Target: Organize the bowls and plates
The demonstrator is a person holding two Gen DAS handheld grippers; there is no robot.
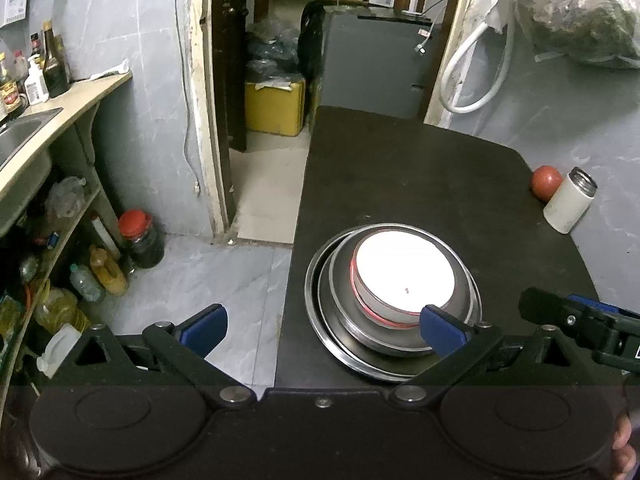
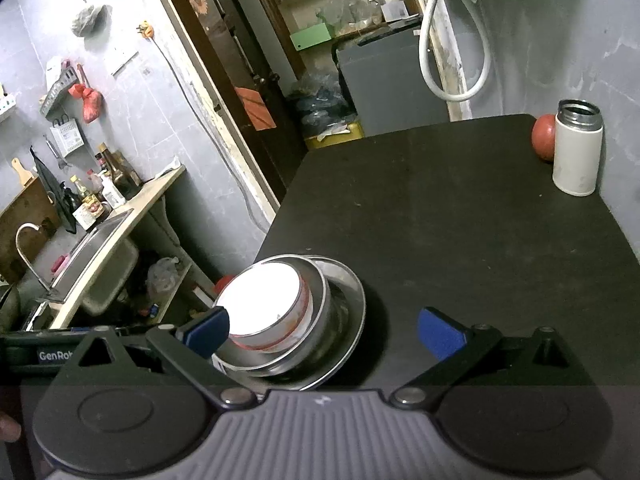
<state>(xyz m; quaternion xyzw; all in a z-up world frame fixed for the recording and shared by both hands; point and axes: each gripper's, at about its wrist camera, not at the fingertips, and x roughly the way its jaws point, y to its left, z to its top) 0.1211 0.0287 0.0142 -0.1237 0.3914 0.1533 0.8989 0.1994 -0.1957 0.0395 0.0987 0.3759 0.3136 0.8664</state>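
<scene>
Bowls nested on a steel plate [image 1: 320,312] sit at the black table's [image 1: 420,184] near left edge: white bowl [image 1: 404,272] (red-rimmed) inside steel bowl [image 1: 342,280]. Left gripper [image 1: 324,326] spread, empty; right gripper [image 2: 324,330] likewise spread. Flask [image 2: 576,152] stands far right.

Left gripper [image 1: 323,326]: matte black linkage arms, silver pivot screws, two round black discs on the base, blue rubbery fingertip pads [image 1: 443,330]. Right gripper [image 2: 323,330]: same black arms and blue pads [image 2: 440,332], but a ribbed grey centre plate. White "GenRob" lettering on a black bar at left.
</scene>
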